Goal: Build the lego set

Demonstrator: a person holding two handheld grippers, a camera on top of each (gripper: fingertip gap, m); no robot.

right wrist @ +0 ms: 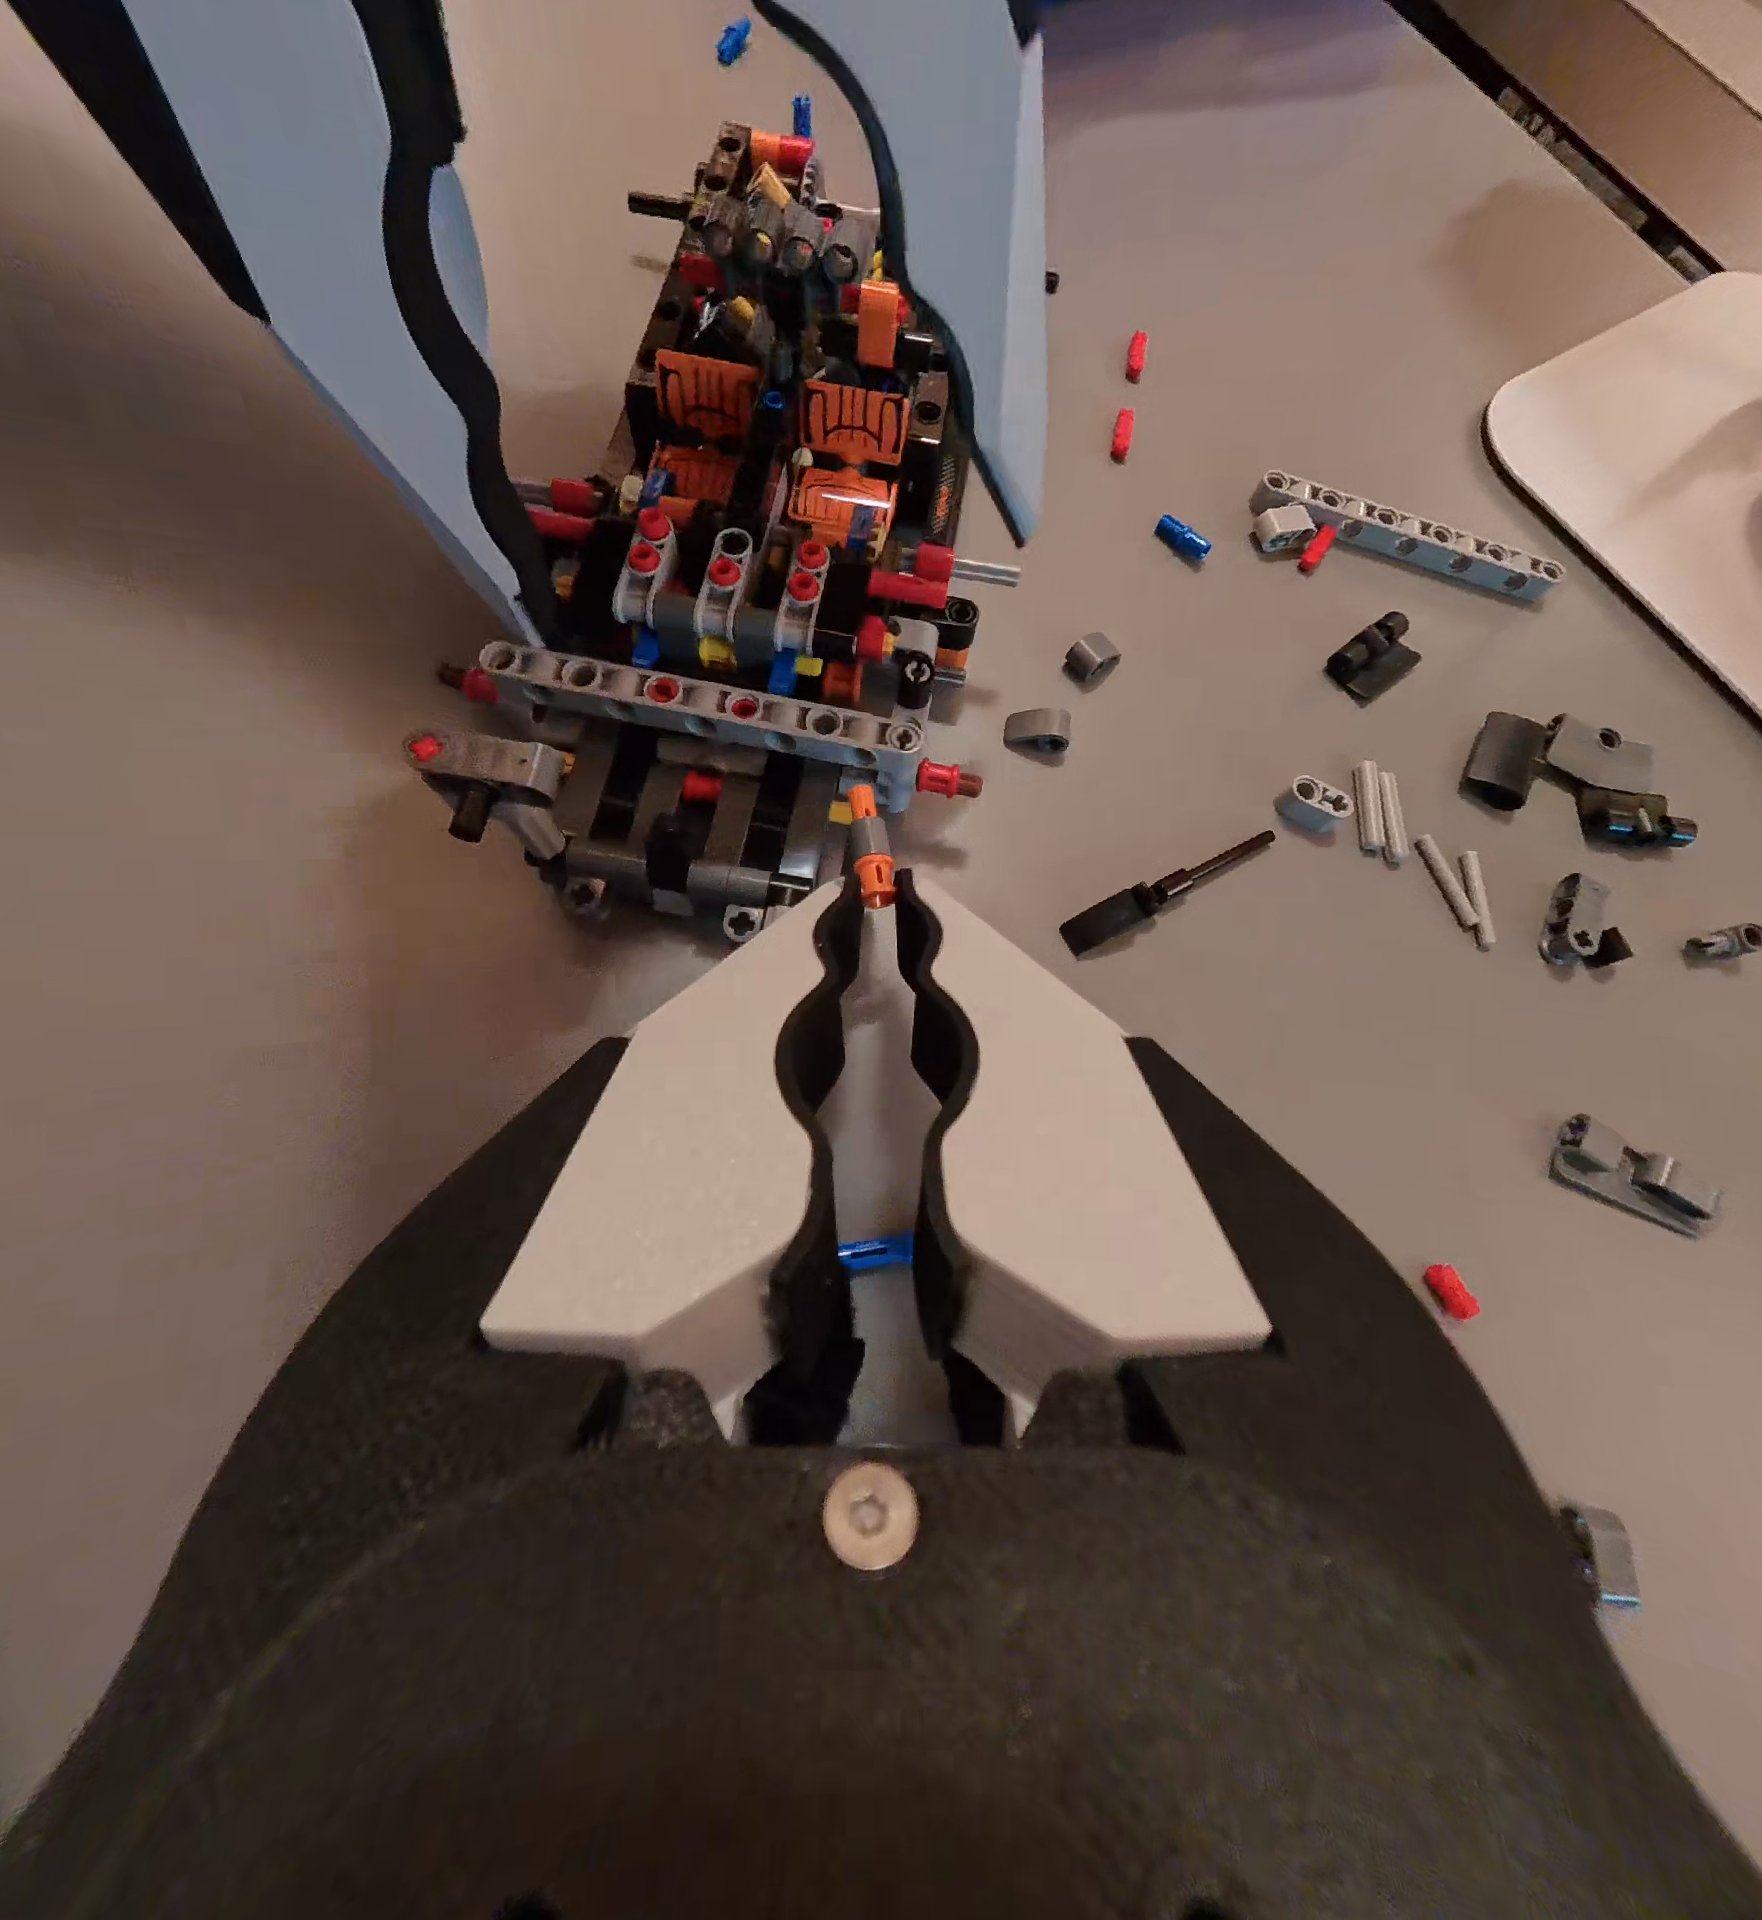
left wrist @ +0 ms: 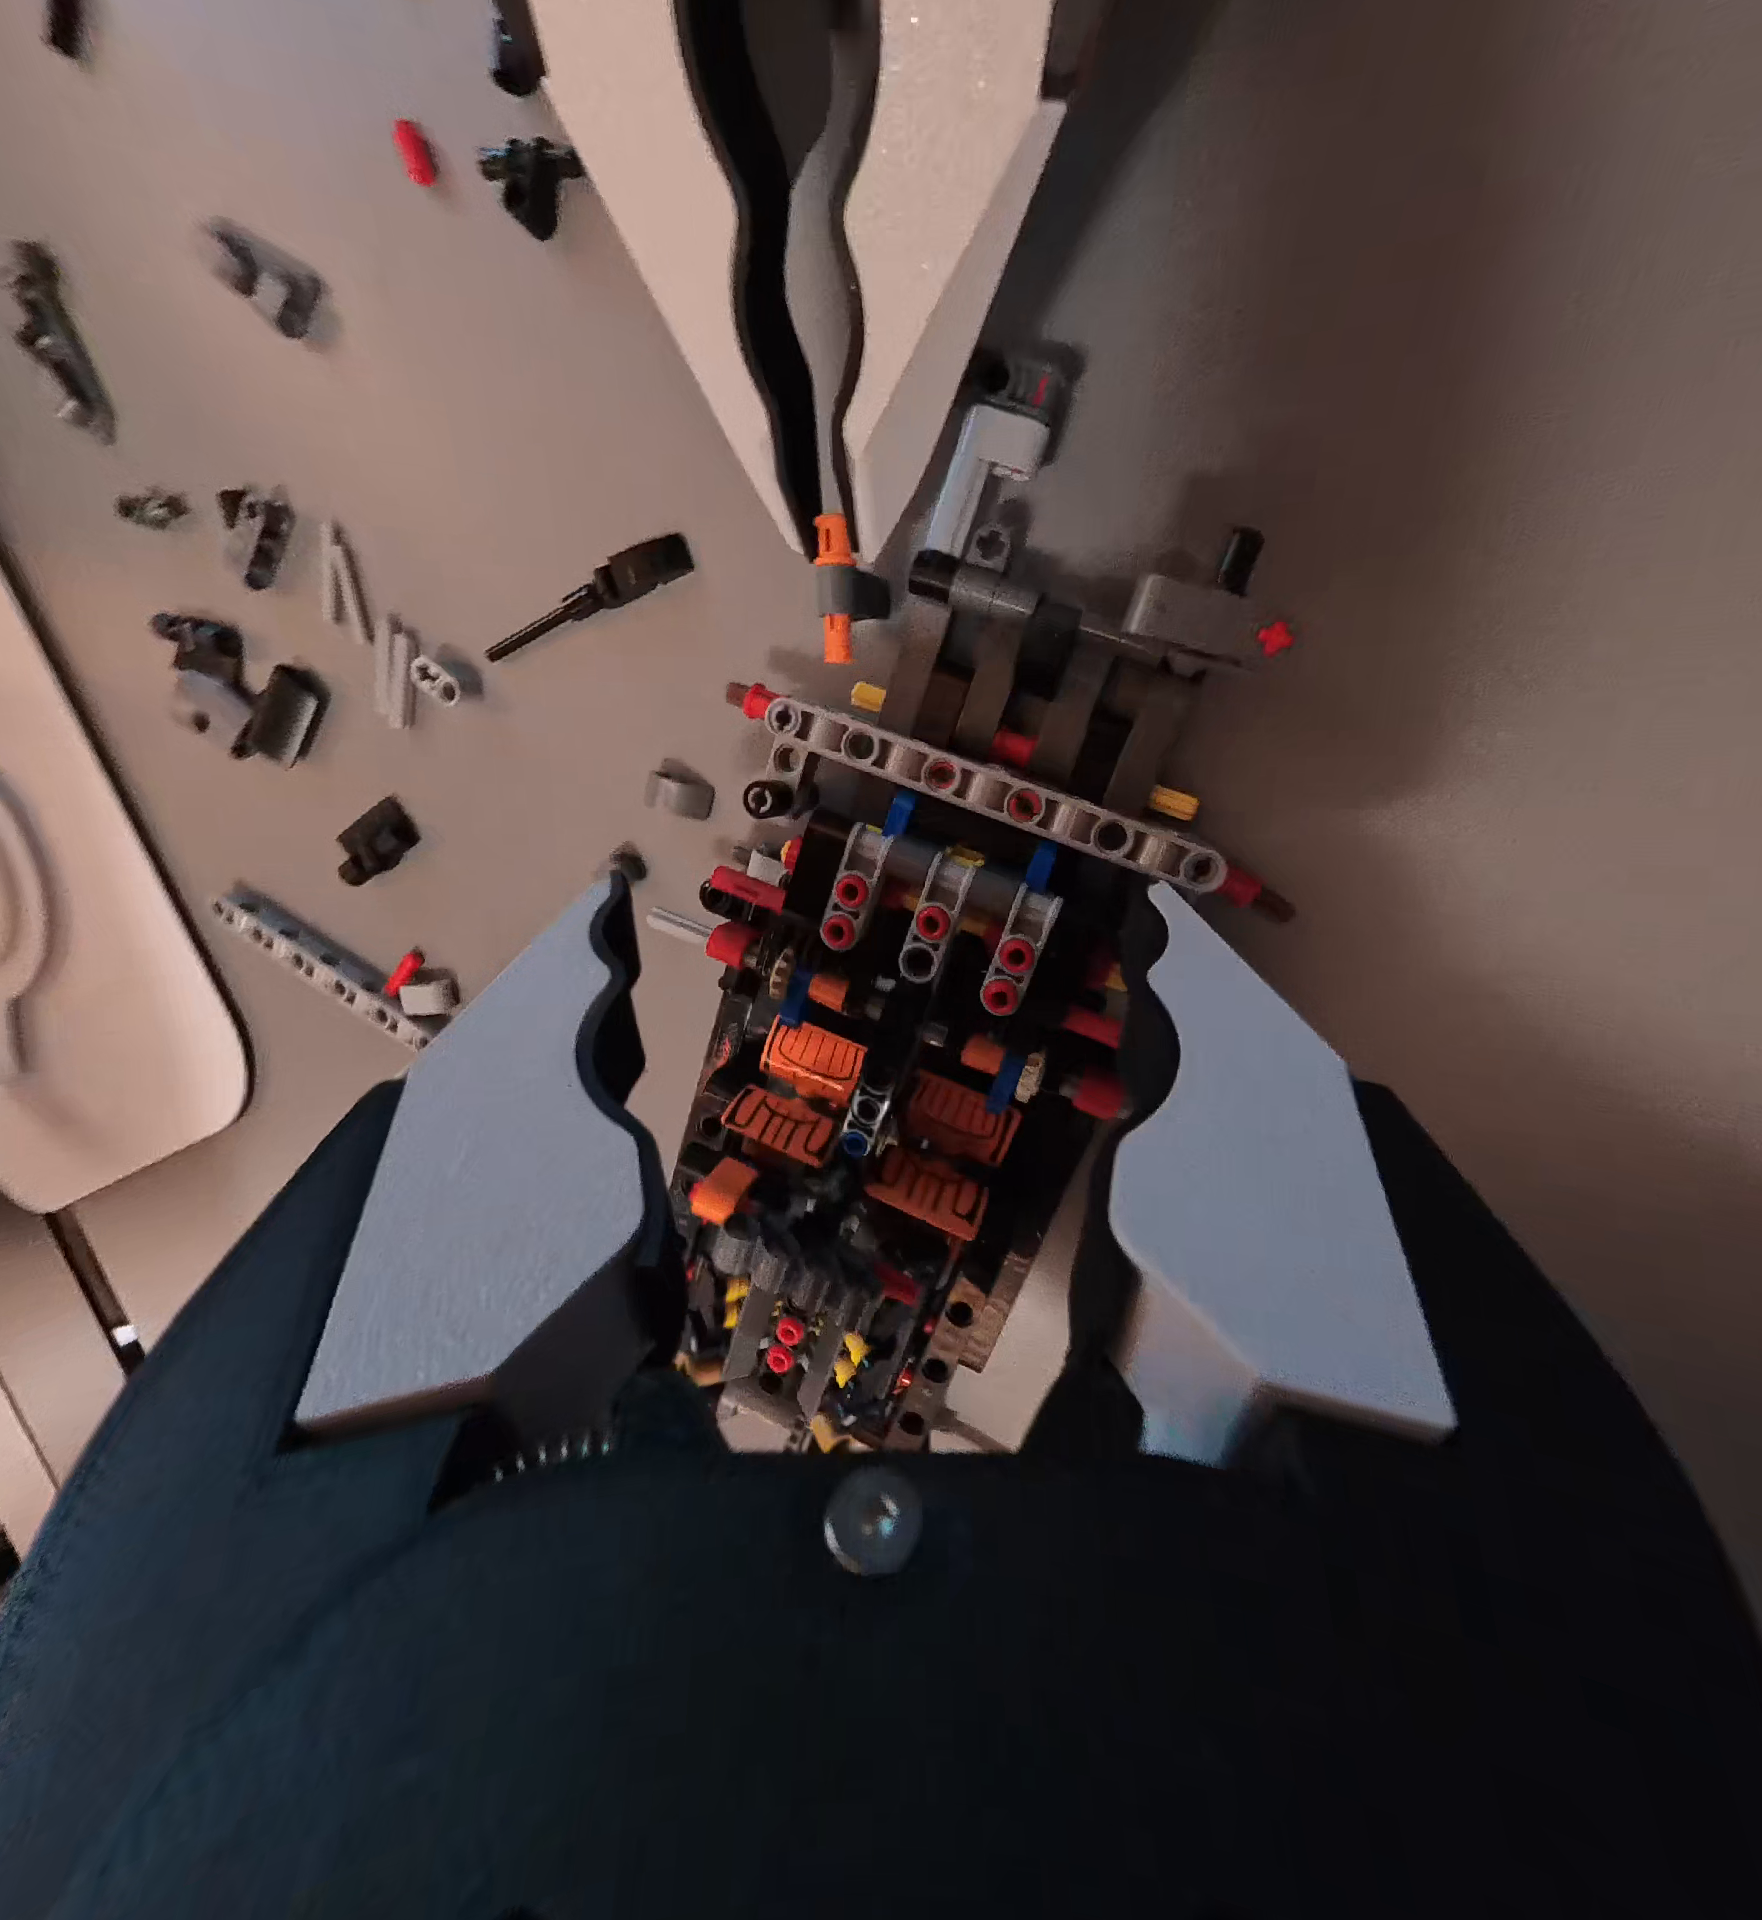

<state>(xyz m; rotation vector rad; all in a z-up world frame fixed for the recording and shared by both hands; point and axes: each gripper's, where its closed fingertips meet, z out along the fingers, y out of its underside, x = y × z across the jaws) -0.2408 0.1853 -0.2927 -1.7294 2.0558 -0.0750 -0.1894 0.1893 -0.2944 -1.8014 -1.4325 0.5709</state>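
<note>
Fingers of my right gripper (right wrist: 875,896) pinch a small orange-and-grey plastic pin (right wrist: 869,850) at the multicoloured brick chassis (right wrist: 752,540) on the pale table (right wrist: 1220,1039); my left gripper (left wrist: 882,935) straddles that chassis, jaws wide.

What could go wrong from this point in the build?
1. The right gripper pinches the orange pin only at its very tip, so the pin may twist or pop out when pushed into the lego model.
2. The left gripper straddles the model; whether it grips it is unclear, so the model might slide.
3. A dropped pin could get lost among the loose parts, like the grey beam.
</note>
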